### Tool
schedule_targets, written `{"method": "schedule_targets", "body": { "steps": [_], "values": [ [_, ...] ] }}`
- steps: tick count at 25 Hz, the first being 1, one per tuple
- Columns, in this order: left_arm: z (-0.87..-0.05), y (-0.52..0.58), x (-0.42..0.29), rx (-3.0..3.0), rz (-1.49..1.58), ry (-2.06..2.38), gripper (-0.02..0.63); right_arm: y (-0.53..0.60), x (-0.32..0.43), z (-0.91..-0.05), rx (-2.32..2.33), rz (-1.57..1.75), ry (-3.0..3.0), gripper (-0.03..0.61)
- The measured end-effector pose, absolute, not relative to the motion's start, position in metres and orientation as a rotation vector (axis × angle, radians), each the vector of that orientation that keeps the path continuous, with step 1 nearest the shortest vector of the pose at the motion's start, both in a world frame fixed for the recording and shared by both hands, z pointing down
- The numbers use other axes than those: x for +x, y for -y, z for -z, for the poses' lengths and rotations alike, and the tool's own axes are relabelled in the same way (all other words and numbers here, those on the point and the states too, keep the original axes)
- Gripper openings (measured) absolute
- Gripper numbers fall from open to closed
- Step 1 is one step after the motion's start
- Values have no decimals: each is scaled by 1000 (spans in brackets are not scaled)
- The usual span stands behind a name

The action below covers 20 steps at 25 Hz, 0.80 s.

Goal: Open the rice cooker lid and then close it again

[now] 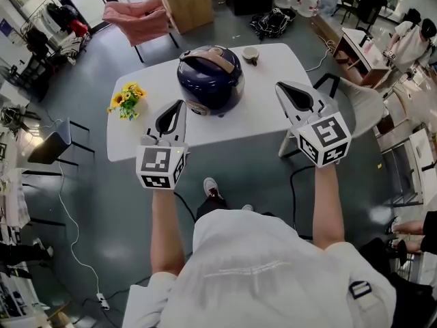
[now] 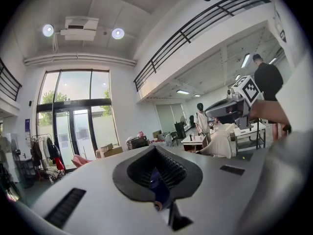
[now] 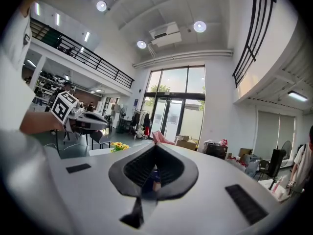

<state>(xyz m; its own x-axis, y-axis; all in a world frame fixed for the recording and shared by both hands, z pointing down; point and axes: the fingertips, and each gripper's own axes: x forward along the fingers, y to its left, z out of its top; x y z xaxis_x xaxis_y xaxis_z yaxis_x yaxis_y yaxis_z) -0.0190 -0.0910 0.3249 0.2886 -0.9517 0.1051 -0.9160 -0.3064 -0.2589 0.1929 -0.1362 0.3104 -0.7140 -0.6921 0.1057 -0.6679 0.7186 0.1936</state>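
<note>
A dark blue rice cooker (image 1: 210, 79) with a tan handle stands on the white table (image 1: 273, 67), its lid down. My left gripper (image 1: 176, 111) hangs over the table's near edge, just left of the cooker and apart from it, jaws shut with nothing held. My right gripper (image 1: 287, 91) hovers over the table's near right part, also shut and empty, well clear of the cooker. In the left gripper view the shut jaws (image 2: 155, 148) leave only a sliver of blue cooker (image 2: 157, 187) showing. The right gripper view shows its jaws (image 3: 155, 146) shut too.
A bunch of yellow flowers (image 1: 126, 100) lies at the table's left end and a small cup (image 1: 250, 54) stands behind the cooker. A white chair (image 1: 362, 101) is at the table's right, a pink chair (image 1: 140, 17) and a wooden box (image 1: 188, 2) beyond.
</note>
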Motion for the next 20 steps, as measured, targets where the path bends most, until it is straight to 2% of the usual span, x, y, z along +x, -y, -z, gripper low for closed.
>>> {"method": "schedule_targets", "body": {
  "steps": [20],
  "values": [
    [-320,77,-5,-2427,357,-1690,15,120,199,-317,1103,237,2701,26]
  ]
}}
